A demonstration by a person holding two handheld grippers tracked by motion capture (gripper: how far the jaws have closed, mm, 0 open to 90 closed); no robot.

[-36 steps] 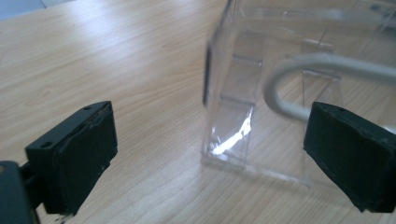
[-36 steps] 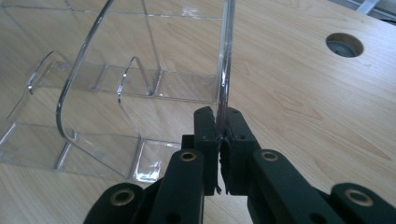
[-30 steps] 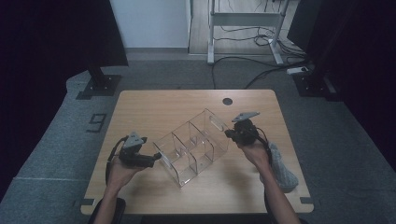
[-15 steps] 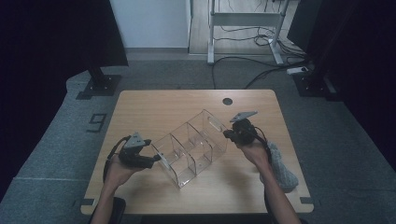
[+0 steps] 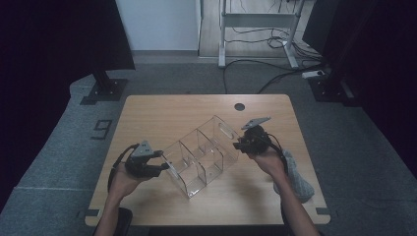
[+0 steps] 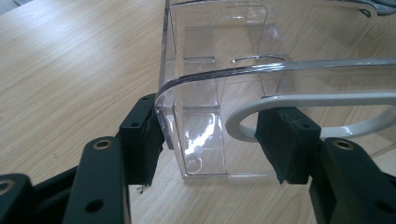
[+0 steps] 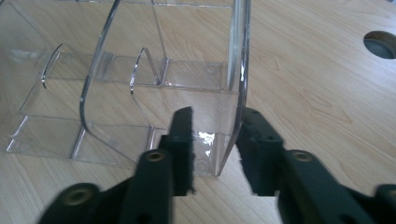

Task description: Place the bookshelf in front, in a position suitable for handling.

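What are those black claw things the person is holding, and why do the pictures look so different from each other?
Those are hand-held grippers: pinching tools with two black jaws, one in each of the person's hands. The high view looks down from above on a wooden table. There you see the left hand-held gripper and the right hand-held gripper at either end of a clear plastic organizer with several compartments. A grey cloth-like bundle lies near the right arm.

The other two pictures come from small cameras riding on the grippers, so the jaws look huge. The left jaws have just been closing around one end wall of the organizer. The right jaws have just been opening, with the other end wall standing between them.
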